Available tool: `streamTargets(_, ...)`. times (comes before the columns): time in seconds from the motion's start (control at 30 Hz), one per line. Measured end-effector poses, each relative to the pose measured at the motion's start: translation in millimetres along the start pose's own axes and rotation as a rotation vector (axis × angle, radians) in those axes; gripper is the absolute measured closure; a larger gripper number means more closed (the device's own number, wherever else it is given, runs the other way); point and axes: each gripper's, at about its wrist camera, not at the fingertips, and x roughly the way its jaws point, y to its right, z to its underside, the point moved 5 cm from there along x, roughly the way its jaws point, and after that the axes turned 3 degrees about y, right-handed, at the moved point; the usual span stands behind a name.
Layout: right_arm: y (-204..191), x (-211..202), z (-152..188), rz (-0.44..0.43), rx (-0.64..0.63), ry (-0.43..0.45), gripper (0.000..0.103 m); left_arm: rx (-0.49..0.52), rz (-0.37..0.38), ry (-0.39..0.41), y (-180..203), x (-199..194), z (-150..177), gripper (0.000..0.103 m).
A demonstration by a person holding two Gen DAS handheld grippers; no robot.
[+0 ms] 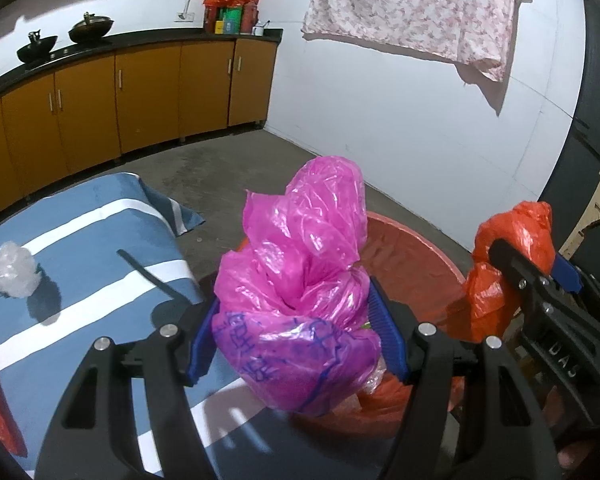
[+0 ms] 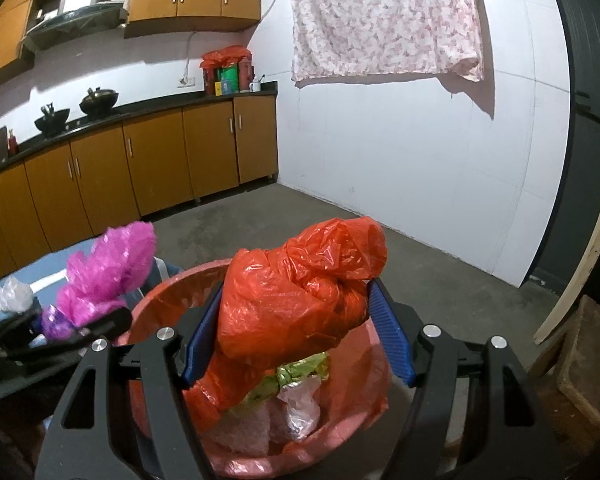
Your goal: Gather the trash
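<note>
Left gripper clamps the crumpled pink plastic bag beside the red-lined trash bin, while the right gripper squeezes the crumpled orange plastic bag directly above the bin's wrappers, clear wad lying on the striped tablecloth.

The room was moderately lit from above, with a cool cast on the white wall. The hanging floral cloth threw a crisp dark shadow onto it. Glare glinted on the crumpled pink plastic bag. Fisheye distortion bowed the cabinets, black vignetting filled the corners, and focus softened toward the edges.
</note>
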Motion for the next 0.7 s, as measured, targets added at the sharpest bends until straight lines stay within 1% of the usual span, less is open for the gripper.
streamTargets(0.1,1.2,5.1,-6.0,-0.027,0.046,-0.002,0.033,-0.006,0.022,-0.013,2.5,8.8,-1.8,0.037)
streamTargets(0.17,1.3,7.6,-9.8,-0.051,0.071,-0.002,0.031,-0.006,0.03,-0.019,2.9,12.6,-3.5,0.033)
streamTargets(0.2,1.7,8.5,-11.7,-0.063,0.083,0.0,0.028,-0.005,0.029,-0.019,2.3,14.0,-4.0,0.031)
streamTargets(0.23,2.1,9.6,-13.3,-0.068,0.088,0.002,0.026,-0.005,0.027,-0.018,0.7,14.7,-4.4,0.027)
streamTargets(0.37,6.9,10.6,-16.4,-0.08,0.108,-0.001,0.02,-0.019,0.019,-0.022,-5.7,14.5,-3.7,0.023)
streamTargets(0.4,8.8,9.4,-16.5,-0.078,0.112,0.002,0.017,-0.025,0.012,-0.024,-8.6,13.8,-3.0,0.023)
streamTargets(0.53,12.2,0.4,-13.2,-0.053,0.115,0.02,0.005,-0.057,-0.035,-0.016,-25.0,-0.3,3.6,0.018)
streamTargets(0.6,12.1,-3.8,-7.9,-0.032,0.099,0.022,0.003,-0.048,-0.083,-0.004,-31.6,-10.9,6.4,0.016)
streamTargets(0.63,11.5,-4.7,-5.1,-0.025,0.091,0.018,0.003,-0.036,-0.12,0.007,-37.2,-20.3,9.4,0.015)
streamTargets(0.7,8.4,-6.3,3.3,-0.021,0.073,0.002,0.002,-0.027,-0.165,0.025,-45.0,-36.4,12.5,0.013)
